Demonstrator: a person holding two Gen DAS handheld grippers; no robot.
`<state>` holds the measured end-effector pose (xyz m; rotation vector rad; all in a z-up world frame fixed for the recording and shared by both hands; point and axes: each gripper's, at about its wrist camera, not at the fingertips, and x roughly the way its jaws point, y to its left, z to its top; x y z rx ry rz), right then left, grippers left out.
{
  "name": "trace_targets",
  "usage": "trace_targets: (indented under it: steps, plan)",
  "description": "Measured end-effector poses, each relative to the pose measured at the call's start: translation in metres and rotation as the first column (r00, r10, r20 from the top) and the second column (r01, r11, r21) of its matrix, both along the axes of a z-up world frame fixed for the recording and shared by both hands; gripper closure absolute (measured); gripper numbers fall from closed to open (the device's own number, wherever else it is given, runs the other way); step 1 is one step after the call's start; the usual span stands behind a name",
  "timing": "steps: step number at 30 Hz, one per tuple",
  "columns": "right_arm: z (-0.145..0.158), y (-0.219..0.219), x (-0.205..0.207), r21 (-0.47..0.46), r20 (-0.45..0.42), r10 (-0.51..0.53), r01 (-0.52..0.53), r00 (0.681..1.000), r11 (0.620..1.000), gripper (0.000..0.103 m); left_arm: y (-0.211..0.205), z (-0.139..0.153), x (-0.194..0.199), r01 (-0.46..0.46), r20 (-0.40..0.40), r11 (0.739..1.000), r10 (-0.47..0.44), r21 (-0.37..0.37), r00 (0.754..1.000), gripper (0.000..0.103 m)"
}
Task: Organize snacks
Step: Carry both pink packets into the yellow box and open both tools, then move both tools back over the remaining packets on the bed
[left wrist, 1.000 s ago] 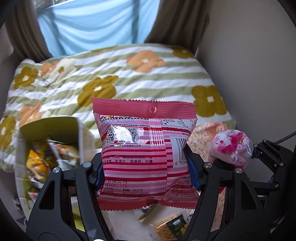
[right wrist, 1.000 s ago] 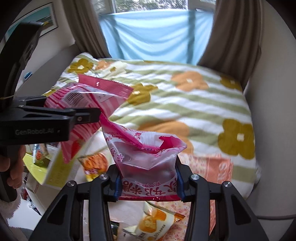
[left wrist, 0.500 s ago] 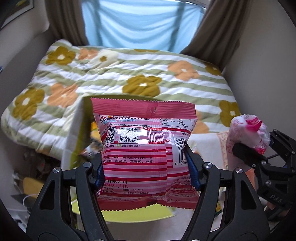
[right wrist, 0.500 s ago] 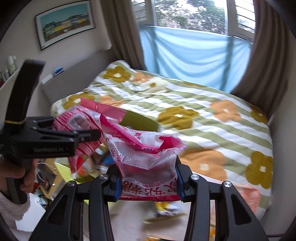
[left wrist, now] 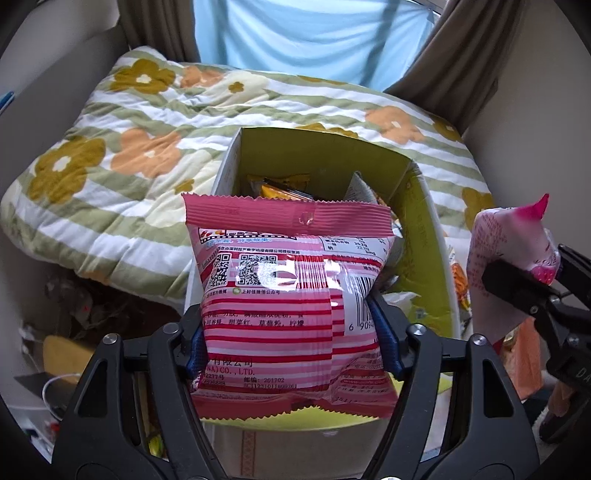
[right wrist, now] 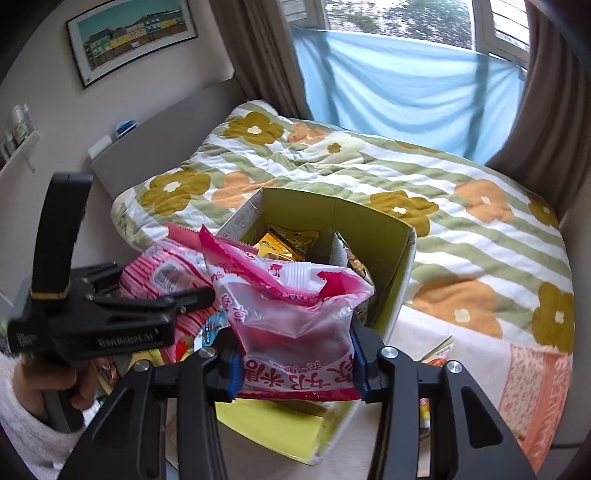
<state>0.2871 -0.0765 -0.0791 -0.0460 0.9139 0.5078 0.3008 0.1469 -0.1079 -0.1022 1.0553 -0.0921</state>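
The bed point(left wrist: 155, 122) has a flowery blanket. A yellow box point(left wrist: 424, 236) of snacks sits at its near edge. Above the box, the left claw point(left wrist: 291, 332) has just been opening around a striped bag point(left wrist: 288, 295); the right claw point(right wrist: 295, 365) squeezes a pink bag point(right wrist: 291, 325)

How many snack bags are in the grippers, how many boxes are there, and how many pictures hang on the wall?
Snack bags held: 2, a striped bag and a pink bag
Boxes: 1, the box
Pictures on the wall: 1, the picture
Total: 4
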Motion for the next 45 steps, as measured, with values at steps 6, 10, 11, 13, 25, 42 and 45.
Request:
trace_targets:
  steps: [6,10,11,13,25,42,45]
  plan:
    - [-0.007,0.001,-0.003,0.002,-0.032,-0.096,0.096,0.995,0.995,0.061,0.007,-0.006,-0.014,0.020,0.058,1.000,-0.019,0.000,0.998,0.000]
    - [-0.016,0.001,-0.006,-0.018,-0.066,-0.133,0.132,0.989,0.991,0.061,0.015,-0.007,-0.023,0.016,0.063,1.000,-0.016,-0.001,0.998,0.000]
    - [-0.018,0.002,-0.007,-0.026,-0.073,-0.136,0.134,0.988,0.991,0.061,0.018,-0.007,-0.026,0.012,0.067,1.000,-0.011,-0.009,0.998,0.000]
    - [-0.025,0.005,-0.007,-0.035,-0.098,-0.139,0.136,0.985,0.990,0.061,0.023,-0.008,-0.028,0.013,0.065,0.999,-0.011,-0.033,0.998,0.000]
    - [-0.047,0.016,-0.011,-0.047,-0.164,-0.158,0.152,0.974,0.987,0.006,0.035,-0.010,-0.027,0.031,0.035,0.999,-0.030,-0.043,0.999,0.000]
    - [-0.022,-0.023,-0.046,-0.090,-0.096,-0.302,0.294,0.948,0.951,0.006,-0.003,0.005,-0.022,0.174,0.059,0.981,-0.169,-0.090,0.984,0.000]
    - [-0.010,-0.041,-0.050,-0.101,-0.070,-0.332,0.325,0.941,0.940,0.006,-0.020,0.013,-0.024,0.210,0.079,0.973,-0.203,-0.093,0.976,0.000]
